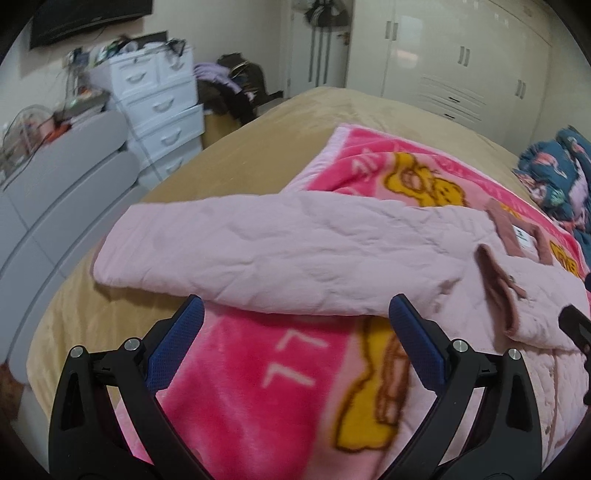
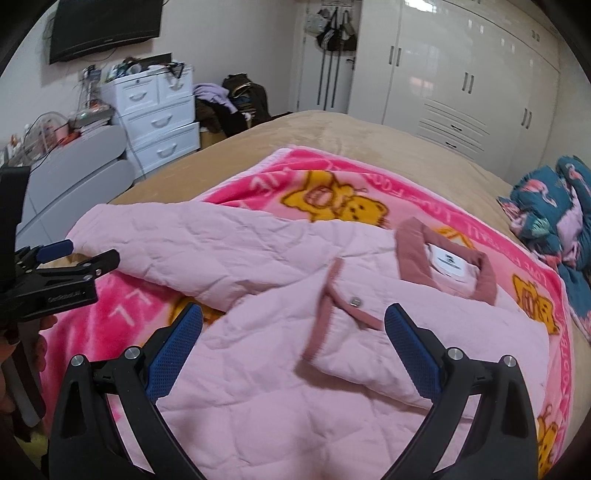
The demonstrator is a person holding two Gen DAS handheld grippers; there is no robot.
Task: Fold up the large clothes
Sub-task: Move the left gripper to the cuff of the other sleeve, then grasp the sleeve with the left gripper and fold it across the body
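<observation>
A tan bed (image 2: 332, 129), white drawers (image 2: 159, 114) under a wall television (image 2: 105, 27), white wardrobe (image 2: 461, 74) behind

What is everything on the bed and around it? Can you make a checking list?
Surface: tan bed with a pink bear blanket spread on it.
Job's things: pink quilted jacket lies on the blanket, one sleeve stretched out sideways, collar label showing.
Clutter: teal flamingo cloth bunched at the bed's far edge.
Grippers: left gripper open, empty, in front of the sleeve; right gripper open, empty, over the jacket.
Cables: wires dangle by the white drawers.
Surroundings: wall TV, white wardrobe, clothes pile.
</observation>
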